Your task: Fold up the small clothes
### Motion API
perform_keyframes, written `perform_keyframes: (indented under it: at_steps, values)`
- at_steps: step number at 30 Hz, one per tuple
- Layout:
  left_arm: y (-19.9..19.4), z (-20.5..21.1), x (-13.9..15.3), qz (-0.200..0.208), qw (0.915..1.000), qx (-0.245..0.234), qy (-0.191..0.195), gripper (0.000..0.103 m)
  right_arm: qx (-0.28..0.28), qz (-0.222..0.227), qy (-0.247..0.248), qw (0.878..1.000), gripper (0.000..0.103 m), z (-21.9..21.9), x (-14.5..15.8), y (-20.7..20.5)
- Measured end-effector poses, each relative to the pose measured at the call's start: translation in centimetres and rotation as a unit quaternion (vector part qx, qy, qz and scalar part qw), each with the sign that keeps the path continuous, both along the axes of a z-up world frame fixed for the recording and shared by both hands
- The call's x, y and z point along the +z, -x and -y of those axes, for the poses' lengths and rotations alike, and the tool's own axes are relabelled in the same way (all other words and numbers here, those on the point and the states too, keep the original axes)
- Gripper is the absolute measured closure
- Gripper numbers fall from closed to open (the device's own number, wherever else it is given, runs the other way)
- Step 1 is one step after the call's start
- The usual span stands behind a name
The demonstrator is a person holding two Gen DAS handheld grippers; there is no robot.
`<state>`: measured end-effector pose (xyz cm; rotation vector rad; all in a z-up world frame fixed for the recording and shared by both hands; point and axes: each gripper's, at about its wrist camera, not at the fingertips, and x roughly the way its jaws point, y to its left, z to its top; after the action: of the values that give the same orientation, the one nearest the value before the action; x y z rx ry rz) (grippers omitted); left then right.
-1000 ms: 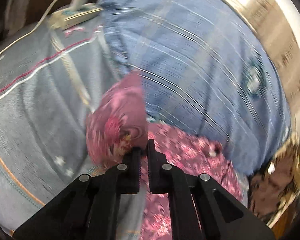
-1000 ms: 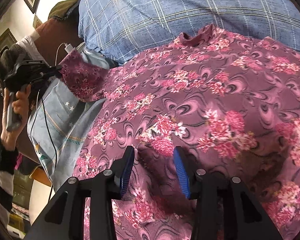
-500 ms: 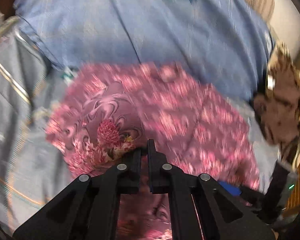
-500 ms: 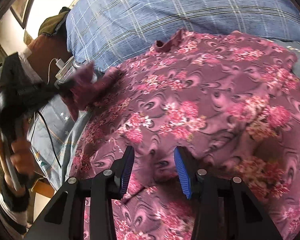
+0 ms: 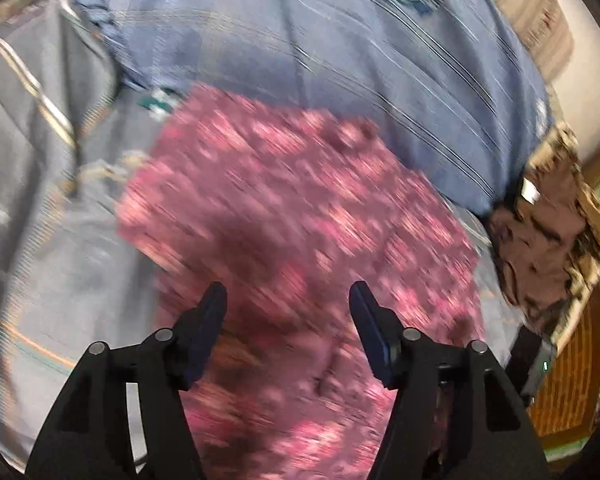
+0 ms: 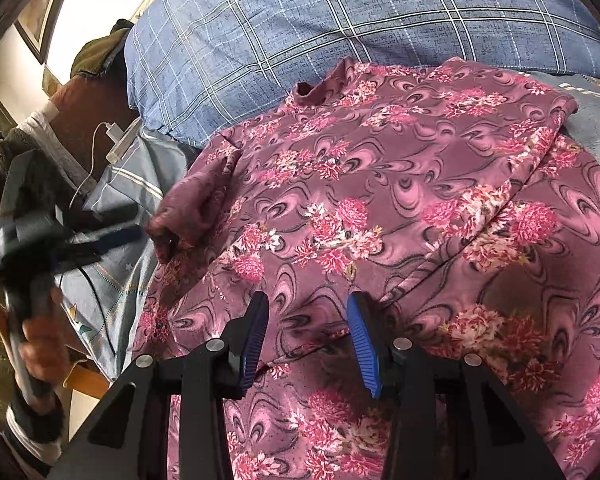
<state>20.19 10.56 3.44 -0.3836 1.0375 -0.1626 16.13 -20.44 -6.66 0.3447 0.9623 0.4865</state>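
Observation:
A maroon floral garment [image 6: 380, 200] lies spread on the bed, its collar toward the pillow. Its left sleeve [image 6: 196, 208] lies folded in over the body. In the blurred left wrist view the garment [image 5: 292, 216] fills the middle. My left gripper [image 5: 288, 308] is open and empty just above the cloth; it also shows in the right wrist view [image 6: 100, 236], beside the folded sleeve. My right gripper [image 6: 308, 316] is open and empty over the garment's lower middle.
A blue checked pillow [image 6: 340, 12] lies behind the garment. The grey-blue bedsheet [image 5: 40, 220] is on the left, with a white charger and cable [image 6: 112, 136] near the bed edge. Brown patterned cloth [image 5: 552, 232] lies at the right.
My left gripper carried the sleeve inward over the garment, then opened and let it go. The sleeve now lies folded on the body. My right gripper stayed open over the cloth.

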Motion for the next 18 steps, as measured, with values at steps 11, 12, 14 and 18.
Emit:
perform_keyframes:
  at_steps: [11, 12, 14, 18]
  values:
    - [-5.8, -3.9, -5.3, -0.12, 0.9914, 0.034, 0.041, 0.039, 0.0, -0.004, -0.016, 1.0, 0.059, 0.1, -0.3, -0.4]
    - [-6.0, -3.8, -5.8, -0.126, 0.9901, 0.032, 0.053, 0.039, 0.0, -0.004, -0.017, 1.0, 0.058, 0.0, -0.4, -0.4]
    - [-6.5, -3.1, -6.4, -0.133, 0.9893, 0.027, 0.054, 0.04, 0.0, -0.004, -0.018, 1.0, 0.058, 0.0, -0.4, -0.6]
    - [-6.8, -2.2, -6.5, -0.127, 0.9901, 0.02, 0.057, 0.088, -0.002, -0.003, -0.022, 1.0, 0.057, 0.0, -0.5, -0.6]
